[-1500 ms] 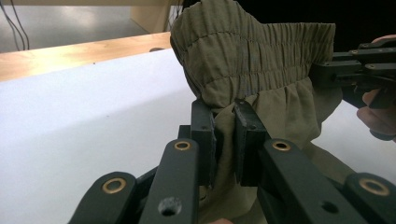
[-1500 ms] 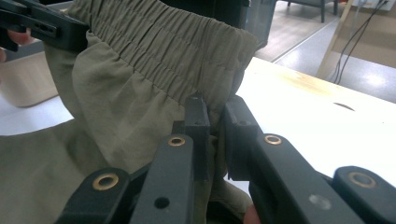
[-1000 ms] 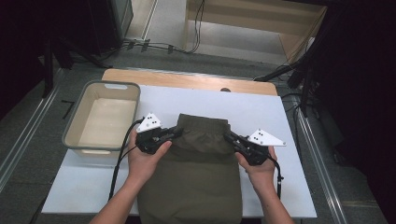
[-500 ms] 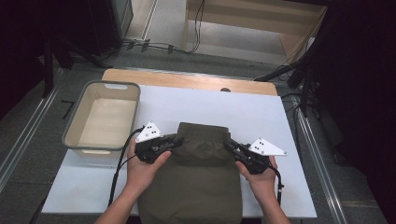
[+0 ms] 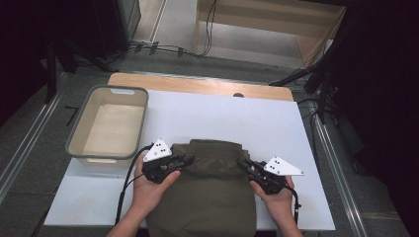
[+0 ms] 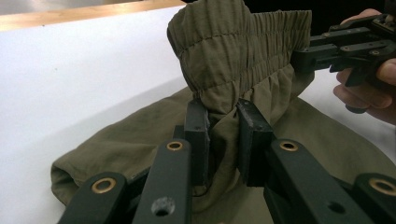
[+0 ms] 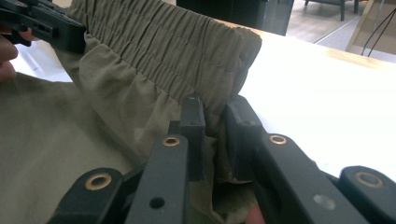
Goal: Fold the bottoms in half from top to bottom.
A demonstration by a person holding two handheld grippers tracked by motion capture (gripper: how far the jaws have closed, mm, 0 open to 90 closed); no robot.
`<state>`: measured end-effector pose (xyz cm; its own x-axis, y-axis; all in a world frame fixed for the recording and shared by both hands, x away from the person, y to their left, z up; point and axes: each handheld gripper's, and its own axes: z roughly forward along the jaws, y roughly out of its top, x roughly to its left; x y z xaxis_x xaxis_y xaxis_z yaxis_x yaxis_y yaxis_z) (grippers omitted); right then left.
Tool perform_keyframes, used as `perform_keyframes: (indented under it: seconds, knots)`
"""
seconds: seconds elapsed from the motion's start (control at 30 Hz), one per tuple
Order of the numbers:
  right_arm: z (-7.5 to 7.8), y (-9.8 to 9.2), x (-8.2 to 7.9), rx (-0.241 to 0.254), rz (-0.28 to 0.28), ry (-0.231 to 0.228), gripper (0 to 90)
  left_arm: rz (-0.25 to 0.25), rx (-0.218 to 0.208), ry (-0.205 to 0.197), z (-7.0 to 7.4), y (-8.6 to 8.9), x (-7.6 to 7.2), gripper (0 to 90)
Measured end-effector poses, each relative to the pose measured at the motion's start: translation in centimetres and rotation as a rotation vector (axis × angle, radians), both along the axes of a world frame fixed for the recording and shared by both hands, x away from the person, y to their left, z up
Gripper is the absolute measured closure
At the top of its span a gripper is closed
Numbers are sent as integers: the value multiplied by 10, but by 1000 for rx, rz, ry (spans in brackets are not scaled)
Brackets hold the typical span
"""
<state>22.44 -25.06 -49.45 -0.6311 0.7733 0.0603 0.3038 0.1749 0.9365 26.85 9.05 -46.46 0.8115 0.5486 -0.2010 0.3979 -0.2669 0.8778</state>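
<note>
High view: 2 hands come in from 6 o'clock. The left gripper (image 5: 184,160) holds the green shorts (image 5: 207,197) at the waistband's 9 o'clock end, and the right gripper (image 5: 243,165) holds the 3 o'clock end. In each gripper view the fingers (image 6: 198,135) sit narrow with a fold of cloth pinched between them. The shorts lie on the white desk (image 5: 222,118). Farther off, at 10 o'clock, sits a grey tub (image 5: 109,123).

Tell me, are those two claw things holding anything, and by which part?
Yes. The left gripper and the right gripper each pinch the olive-green garment just below its elastic waistband, one at each end.
</note>
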Motion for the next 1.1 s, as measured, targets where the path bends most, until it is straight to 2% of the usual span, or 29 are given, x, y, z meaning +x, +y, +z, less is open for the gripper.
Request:
perform_keyframes:
  seconds: [0.27, 0.67, 0.9, 1.1]
  knots:
    - [-3, 1, -12, -1, 8, 5, 763, -2, 5, 15, -4, 5, -10, 736]
    - [-8, 1, -27, -14, 41, 4, 755, -34, 17, 31, -11, 11, -23, 722]
    - [-14, -1, -35, -4, 62, 20, 742, -60, 22, 53, -13, 16, -28, 713]
    - [-18, 0, -44, -11, 76, 29, 738, -71, 29, 56, -14, 19, -35, 698]
